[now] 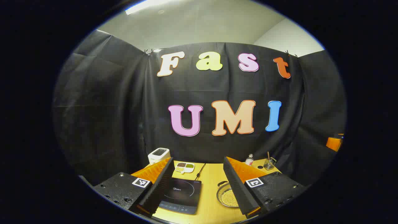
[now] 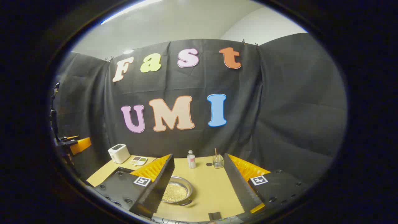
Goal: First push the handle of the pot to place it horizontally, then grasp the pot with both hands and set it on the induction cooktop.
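Note:
A shallow metal pot [image 2: 176,192] with a yellowish grainy fill sits on the yellow table [image 2: 214,186], one loop handle at its near side. In the left gripper view the pot [image 1: 226,196] lies to the right of a black induction cooktop [image 1: 180,195], partly behind my right finger. My left gripper [image 1: 199,183] hangs open above the table, with the cooktop between its fingers. My right gripper [image 2: 199,180] is open too, well above the table, with the pot beside its left finger. Nothing is held in either one.
A white toaster [image 2: 118,153] and a small divided dish [image 2: 138,160] stand at the table's back left. A small bottle [image 2: 191,159] and a glass with a stick [image 2: 218,161] stand at the back. The cooktop's cord [image 1: 200,171] runs toward the back wall.

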Available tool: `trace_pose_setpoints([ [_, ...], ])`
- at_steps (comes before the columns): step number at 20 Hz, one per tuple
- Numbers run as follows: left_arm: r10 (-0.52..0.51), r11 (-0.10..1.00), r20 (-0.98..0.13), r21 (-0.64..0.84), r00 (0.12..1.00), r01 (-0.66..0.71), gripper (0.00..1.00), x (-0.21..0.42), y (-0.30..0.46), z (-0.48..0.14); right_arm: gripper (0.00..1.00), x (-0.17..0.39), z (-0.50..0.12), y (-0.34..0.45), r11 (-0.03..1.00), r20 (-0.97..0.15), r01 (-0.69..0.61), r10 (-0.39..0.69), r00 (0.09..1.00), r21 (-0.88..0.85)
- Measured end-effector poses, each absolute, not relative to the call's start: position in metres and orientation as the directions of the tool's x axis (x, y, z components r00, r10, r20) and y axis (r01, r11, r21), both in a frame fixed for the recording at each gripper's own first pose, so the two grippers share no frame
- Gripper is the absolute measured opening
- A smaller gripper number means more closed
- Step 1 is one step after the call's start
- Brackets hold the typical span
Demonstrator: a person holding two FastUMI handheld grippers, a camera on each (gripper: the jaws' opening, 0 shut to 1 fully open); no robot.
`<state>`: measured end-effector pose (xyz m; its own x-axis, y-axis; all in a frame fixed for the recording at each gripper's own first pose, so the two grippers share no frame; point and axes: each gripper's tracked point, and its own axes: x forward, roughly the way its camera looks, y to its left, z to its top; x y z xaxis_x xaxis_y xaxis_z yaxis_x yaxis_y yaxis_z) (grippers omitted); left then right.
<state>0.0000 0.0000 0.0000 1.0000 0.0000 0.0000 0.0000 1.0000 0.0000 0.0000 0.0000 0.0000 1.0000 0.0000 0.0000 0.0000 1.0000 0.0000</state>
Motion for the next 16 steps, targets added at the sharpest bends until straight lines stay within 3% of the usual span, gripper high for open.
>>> trace_pose_setpoints([
  [3,0.006,1.0,0.009,0.007,1.0,-0.006,0.96,0.003,0.001,0.004,0.96,0.001,-0.008,0.0,1.0,-0.033,0.002,-0.002,0.999,0.012],
  [9,-0.035,0.999,0.012,0.02,0.999,0.035,0.92,0.008,-0.013,0.007,0.96,-0.006,-0.002,-0.004,1.0,-0.022,0.025,-0.025,0.999,-0.005],
  [10,-0.04,0.999,0.015,0.029,0.999,0.04,0.92,0.008,-0.015,0.009,1.0,-0.008,0.0,-0.005,1.0,-0.019,0.028,-0.028,0.999,-0.001],
  [11,-0.045,0.998,0.021,0.034,0.999,0.045,0.92,0.009,-0.016,0.01,0.96,-0.011,0.0,-0.007,0.999,-0.016,0.033,-0.033,0.999,0.004],
  [16,-0.076,0.997,0.009,0.018,0.997,0.076,0.93,0.004,-0.026,0.004,0.96,-0.023,-0.001,-0.017,0.998,-0.015,0.064,-0.064,0.998,0.019],
])
